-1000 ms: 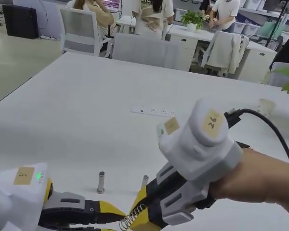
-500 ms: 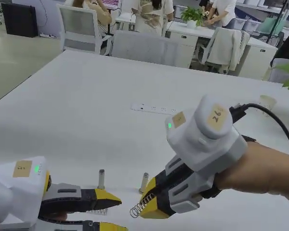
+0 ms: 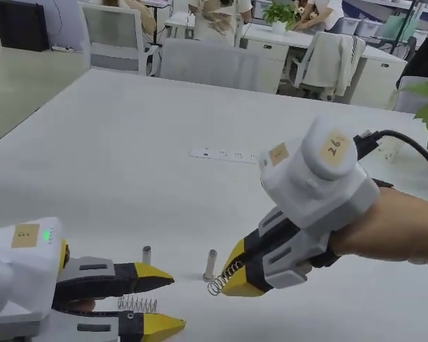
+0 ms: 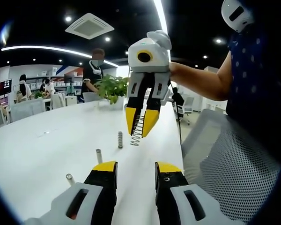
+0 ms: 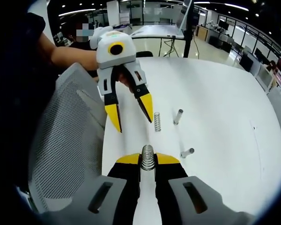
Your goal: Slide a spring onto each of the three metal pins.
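- head view: the right gripper has a white moulded shell over a black body, with wedge-shaped yellow tips. its jaws are pressed together on a coiled wire spring, which sticks out to the left of the tips, just beside a short, dull metal near pin. a far pin of the same cylinder shape stands further left. at the lower left the left gripper has its jaws spread, and a loose spring lies crosswise in the gap between them. the table is smooth, matt white, and a flat white power strip lies further back.
- left gripper view: its own yellow-tipped jaws stand apart. the right gripper is seen head-on, with the spring hanging tilted between its tips, above the table. here three small posts stand in a row. the third post, nearest the spring, looks ribbed; i cannot tell whether it is bare. a grey perforated mesh chair curves in at the right.
- right gripper view: the pinched spring shows end-on as a round coil. beyond it the left gripper gapes in a v, and the loose spring lies just beside one of its tips.
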`<state>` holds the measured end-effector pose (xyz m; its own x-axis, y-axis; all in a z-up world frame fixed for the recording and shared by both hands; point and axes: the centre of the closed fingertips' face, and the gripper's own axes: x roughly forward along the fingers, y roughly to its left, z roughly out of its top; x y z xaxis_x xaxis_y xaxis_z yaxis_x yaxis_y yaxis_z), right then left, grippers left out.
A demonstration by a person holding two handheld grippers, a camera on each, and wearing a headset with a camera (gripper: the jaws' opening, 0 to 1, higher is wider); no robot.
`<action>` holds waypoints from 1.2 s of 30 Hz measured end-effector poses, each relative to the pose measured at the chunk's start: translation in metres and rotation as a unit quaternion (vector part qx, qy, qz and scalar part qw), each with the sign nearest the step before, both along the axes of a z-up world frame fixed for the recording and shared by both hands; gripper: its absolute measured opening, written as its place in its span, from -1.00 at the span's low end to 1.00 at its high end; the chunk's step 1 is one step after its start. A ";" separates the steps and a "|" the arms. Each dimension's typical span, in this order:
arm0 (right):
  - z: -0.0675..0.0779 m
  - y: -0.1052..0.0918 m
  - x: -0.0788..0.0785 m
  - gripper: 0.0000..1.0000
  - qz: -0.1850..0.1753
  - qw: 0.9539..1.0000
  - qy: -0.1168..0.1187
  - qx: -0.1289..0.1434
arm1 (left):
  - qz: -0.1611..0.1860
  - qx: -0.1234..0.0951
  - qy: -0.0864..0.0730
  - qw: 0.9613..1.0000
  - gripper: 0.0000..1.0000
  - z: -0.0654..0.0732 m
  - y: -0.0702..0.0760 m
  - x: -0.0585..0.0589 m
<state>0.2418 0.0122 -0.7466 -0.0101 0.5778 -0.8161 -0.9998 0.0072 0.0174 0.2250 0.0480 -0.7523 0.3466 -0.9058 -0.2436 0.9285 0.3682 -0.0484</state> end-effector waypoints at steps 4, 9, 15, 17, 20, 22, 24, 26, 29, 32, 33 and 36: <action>0.003 -0.005 0.008 -0.83 -0.008 1.000 -0.006 -0.001 | 0.002 0.001 -0.001 1.000 -0.50 0.000 0.000 0.002; 0.004 -0.010 0.017 -0.83 -0.014 1.000 -0.013 -0.011 | 0.004 0.002 -0.002 1.000 -0.49 0.001 0.001 0.002; 0.004 -0.014 0.030 -0.83 -0.015 0.999 -0.024 -0.028 | 0.008 0.003 0.000 1.000 -0.47 0.000 0.003 0.003; 0.004 -0.014 0.033 -0.83 -0.013 0.999 -0.027 -0.035 | 0.010 0.003 0.001 1.000 -0.47 -0.001 0.003 0.003; 0.003 -0.015 0.042 -0.83 -0.011 0.998 -0.035 -0.049 | 0.012 0.004 0.001 1.000 -0.46 -0.001 0.005 0.004; 0.002 -0.016 0.047 -0.83 -0.008 0.997 -0.043 -0.060 | 0.015 0.004 0.001 1.000 -0.45 -0.001 0.006 0.004; 0.002 -0.015 0.049 -0.83 -0.007 0.997 -0.043 -0.063 | 0.019 0.004 0.001 1.000 -0.44 -0.002 0.008 0.005; 0.002 -0.015 0.053 -0.83 -0.005 0.997 -0.045 -0.067 | 0.023 0.004 0.002 1.000 -0.43 -0.002 0.010 0.006; 0.000 -0.015 0.058 -0.83 -0.003 0.996 -0.048 -0.076 | 0.029 0.004 0.004 1.000 -0.42 -0.003 0.014 0.007; -0.002 -0.014 0.061 -0.83 -0.003 0.995 -0.049 -0.081 | 0.037 0.004 0.006 0.999 -0.39 -0.005 0.019 0.009; -0.002 -0.014 0.062 -0.83 -0.003 0.995 -0.048 -0.081 | 0.040 0.004 0.008 0.999 -0.37 -0.006 0.021 0.010; -0.005 -0.014 0.064 -0.83 -0.002 0.995 -0.047 -0.085 | 0.050 0.003 0.009 0.999 -0.34 -0.006 0.026 0.012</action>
